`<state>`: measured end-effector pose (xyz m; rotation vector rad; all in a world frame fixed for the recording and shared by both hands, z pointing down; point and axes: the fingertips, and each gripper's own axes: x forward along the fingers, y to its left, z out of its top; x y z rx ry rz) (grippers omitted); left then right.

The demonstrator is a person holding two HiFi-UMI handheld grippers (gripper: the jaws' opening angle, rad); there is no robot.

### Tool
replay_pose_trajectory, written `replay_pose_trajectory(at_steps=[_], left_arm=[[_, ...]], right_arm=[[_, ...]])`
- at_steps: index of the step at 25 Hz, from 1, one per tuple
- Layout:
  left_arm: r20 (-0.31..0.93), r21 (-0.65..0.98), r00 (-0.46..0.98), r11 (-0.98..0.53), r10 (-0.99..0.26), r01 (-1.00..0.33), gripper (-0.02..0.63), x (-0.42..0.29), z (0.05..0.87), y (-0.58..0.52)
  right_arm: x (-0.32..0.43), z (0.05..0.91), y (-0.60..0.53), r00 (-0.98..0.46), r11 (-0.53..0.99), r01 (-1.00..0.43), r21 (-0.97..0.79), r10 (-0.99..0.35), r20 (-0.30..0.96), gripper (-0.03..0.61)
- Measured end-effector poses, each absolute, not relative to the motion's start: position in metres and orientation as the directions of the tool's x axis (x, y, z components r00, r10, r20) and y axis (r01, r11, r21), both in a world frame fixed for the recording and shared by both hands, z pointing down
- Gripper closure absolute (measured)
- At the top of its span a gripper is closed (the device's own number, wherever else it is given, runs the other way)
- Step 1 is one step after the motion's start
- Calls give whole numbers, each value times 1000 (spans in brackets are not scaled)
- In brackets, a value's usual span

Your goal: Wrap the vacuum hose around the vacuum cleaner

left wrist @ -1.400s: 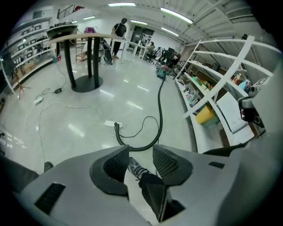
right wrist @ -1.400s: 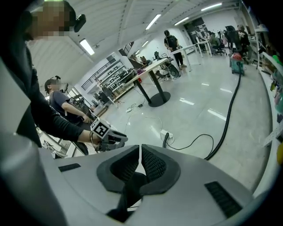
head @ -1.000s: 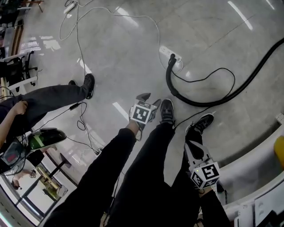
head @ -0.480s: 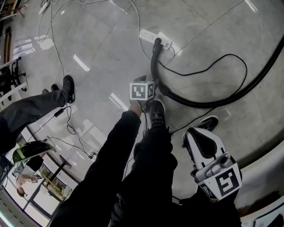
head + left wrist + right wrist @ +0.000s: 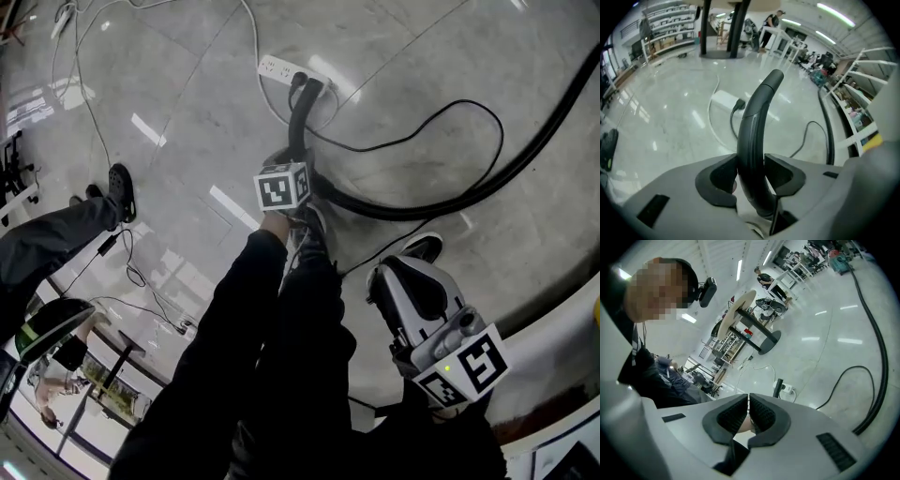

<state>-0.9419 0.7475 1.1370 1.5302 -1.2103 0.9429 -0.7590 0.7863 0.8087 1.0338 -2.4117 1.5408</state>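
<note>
We see the hose (image 5: 412, 212), thick and black, lying on the floor in a long sweep from 2 o'clock in the head view toward the centre. There it turns up toward 12 o'clock into a smooth, curved, dark grey end piece (image 5: 752, 122). The left claw (image 5: 751, 164), its jaws just closing, pinches that piece from both sides.
</note>
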Motion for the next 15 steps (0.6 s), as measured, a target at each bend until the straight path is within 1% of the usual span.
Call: replay_pose_trajectory(at_steps=[4,6,9,12,15], left_arm=[[889,177,271,-267,-369,-947,426,-907,1010,737],[872,133,267,-325,-411,-936,433,-899,943,733],[847,25,228,-392,-480,-920,434,-893,843,720],[818,-93,189,-450,-544,-888,434,-882,745,710],[756,-212,190,-509,-627,-834,434,-849,646,683]], right_arm=[[-778,790,828,-760,256,-612,-748,-453,466,560],[-784,753,845,-776,270,-594,-758,-442,450,560],[-779,678,862,-800,327,-576,-749,-415,434,560],[-751,606,866,-794,375,-596,-710,-410,450,560],[-700,540,836,-749,429,-652,-625,-491,445,558]])
